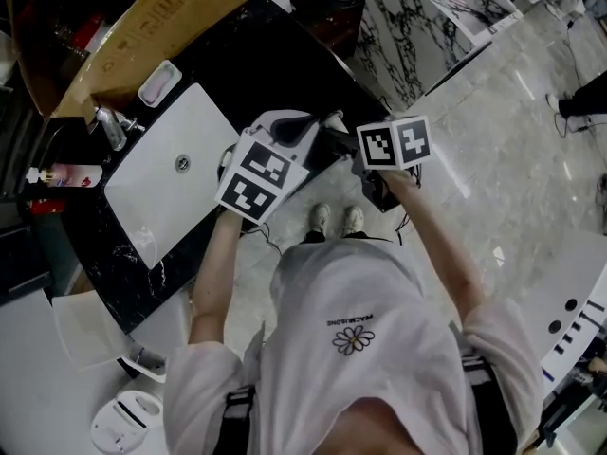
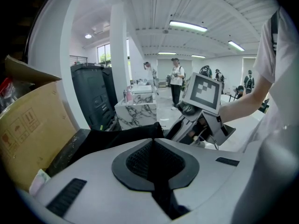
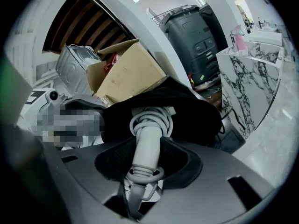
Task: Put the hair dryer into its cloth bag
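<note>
The black cloth bag [image 1: 334, 146] hangs between my two grippers above the front edge of the black counter. My left gripper [image 2: 153, 141] is shut on a thin fold of the bag's [image 2: 117, 140] rim; in the head view that gripper [image 1: 302, 133] sits left of the bag. The white hair dryer [image 3: 148, 136] has its cord wound round the handle. Its head end pokes into the dark bag [image 3: 187, 107] and is hidden there. My right gripper [image 3: 147, 149] is shut on the handle; from above this gripper [image 1: 353, 152] comes in from the right.
A white sink [image 1: 204, 131] is set in the black counter [image 1: 275, 45], with bottles [image 1: 66, 173] at its left end. A cardboard box [image 3: 126, 73] stands behind. A black bin [image 2: 93, 97], a marble block [image 2: 135, 110] and people [image 2: 176, 80] are farther off.
</note>
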A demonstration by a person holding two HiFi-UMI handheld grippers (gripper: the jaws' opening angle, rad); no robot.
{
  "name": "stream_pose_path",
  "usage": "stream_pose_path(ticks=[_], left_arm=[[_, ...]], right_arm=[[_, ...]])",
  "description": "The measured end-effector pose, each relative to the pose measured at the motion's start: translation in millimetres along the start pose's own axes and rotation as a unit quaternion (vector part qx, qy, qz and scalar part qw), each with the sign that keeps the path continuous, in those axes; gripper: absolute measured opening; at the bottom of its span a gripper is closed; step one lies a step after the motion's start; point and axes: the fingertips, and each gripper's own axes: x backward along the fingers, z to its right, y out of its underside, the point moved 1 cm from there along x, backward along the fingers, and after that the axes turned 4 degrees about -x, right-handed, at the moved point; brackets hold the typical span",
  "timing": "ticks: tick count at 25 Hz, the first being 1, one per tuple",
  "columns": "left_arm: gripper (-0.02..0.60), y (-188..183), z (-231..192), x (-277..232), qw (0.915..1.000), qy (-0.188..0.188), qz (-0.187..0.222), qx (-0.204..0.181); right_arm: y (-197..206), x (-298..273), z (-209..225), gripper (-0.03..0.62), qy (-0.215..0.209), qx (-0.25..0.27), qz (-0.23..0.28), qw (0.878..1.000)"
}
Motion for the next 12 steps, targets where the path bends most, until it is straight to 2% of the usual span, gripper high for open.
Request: stream_pose_path(ticks=[12], left_arm=[[0.023,-5.1,1.2,3.0,0.9996,0.021,0.016,0.012]], right_arm=[[-32.4,-44.7,-1.4,0.156,0.031,0.028,0.014,0.999]])
